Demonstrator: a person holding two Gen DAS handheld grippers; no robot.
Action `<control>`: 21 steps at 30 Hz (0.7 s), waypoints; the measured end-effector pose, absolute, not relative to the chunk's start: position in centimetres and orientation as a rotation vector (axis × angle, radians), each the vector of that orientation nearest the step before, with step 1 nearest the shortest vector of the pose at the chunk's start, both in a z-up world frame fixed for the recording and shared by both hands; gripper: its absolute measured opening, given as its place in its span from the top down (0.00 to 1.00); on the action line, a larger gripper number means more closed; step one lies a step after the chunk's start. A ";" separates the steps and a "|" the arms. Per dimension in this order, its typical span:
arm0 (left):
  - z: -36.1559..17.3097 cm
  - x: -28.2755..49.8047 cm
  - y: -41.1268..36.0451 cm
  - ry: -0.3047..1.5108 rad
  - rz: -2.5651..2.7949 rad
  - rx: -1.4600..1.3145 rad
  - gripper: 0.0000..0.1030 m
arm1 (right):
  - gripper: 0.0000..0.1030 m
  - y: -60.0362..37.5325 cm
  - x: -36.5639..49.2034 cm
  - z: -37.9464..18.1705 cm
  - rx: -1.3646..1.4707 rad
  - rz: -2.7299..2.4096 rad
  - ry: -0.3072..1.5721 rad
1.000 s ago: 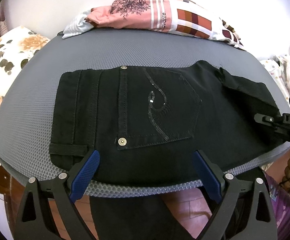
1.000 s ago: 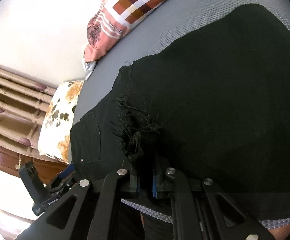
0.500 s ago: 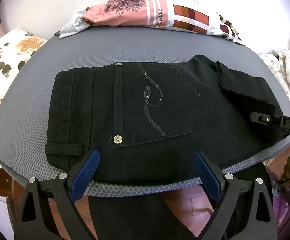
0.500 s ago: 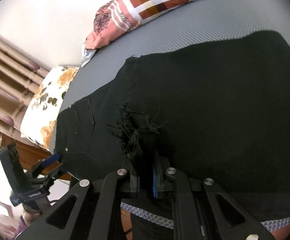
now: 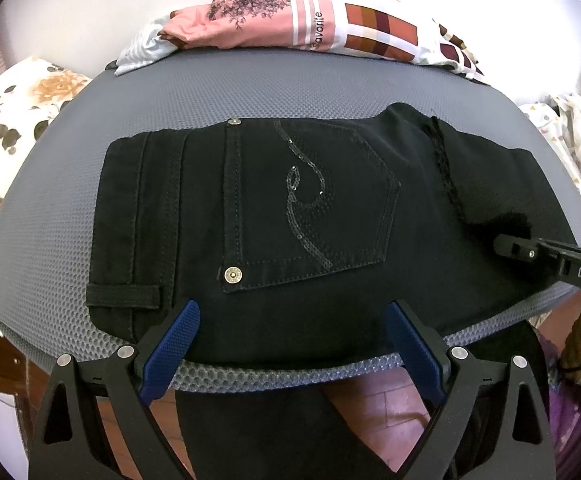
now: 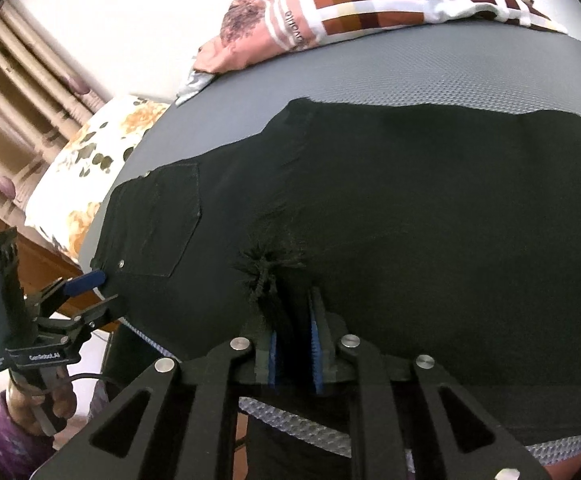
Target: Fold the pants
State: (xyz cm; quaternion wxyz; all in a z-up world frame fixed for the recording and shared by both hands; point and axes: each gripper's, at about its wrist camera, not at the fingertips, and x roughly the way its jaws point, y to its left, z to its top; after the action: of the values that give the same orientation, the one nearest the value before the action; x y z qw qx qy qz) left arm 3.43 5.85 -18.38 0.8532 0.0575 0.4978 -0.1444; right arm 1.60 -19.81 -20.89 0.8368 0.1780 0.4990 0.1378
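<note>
Black pants (image 5: 310, 216) lie flat on a grey mesh surface (image 5: 250, 92), back pocket with a sequin swirl facing up; one part hangs over the near edge. My left gripper (image 5: 290, 344) is open at the near edge, its blue pads on either side of the fabric below the pocket. My right gripper (image 6: 293, 344) is nearly closed, pinching a frayed hem (image 6: 264, 276) of the pants (image 6: 410, 208) laid over the rest. The right gripper also shows at the right of the left wrist view (image 5: 546, 258).
A pile of pink and checked clothes (image 5: 310, 24) sits at the far edge of the surface. A floral pillow (image 5: 6, 120) lies to the left, with wooden furniture (image 6: 42, 252) below it. Tiled floor shows beneath the near edge.
The right gripper has carried the frayed hem leftward and lower onto the pants, laying the fabric flatter. The left gripper has stayed open in place.
</note>
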 end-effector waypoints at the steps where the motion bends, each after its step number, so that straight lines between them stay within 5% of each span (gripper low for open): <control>1: -18.4 3.4 5.8 1.047 -0.304 0.123 0.09 | 0.83 -19.7 1.5 -20.9 0.372 0.297 1.057; 21: -18.7 3.4 5.4 1.053 -0.304 0.140 0.09 | 0.79 -17.5 0.7 -20.6 0.271 0.354 1.056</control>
State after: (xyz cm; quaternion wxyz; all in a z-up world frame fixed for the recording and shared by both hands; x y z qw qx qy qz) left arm 3.43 5.44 -18.71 0.8512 0.0665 0.5003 -0.1443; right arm 0.66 -17.54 -20.59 0.8401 0.1284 0.4997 0.1673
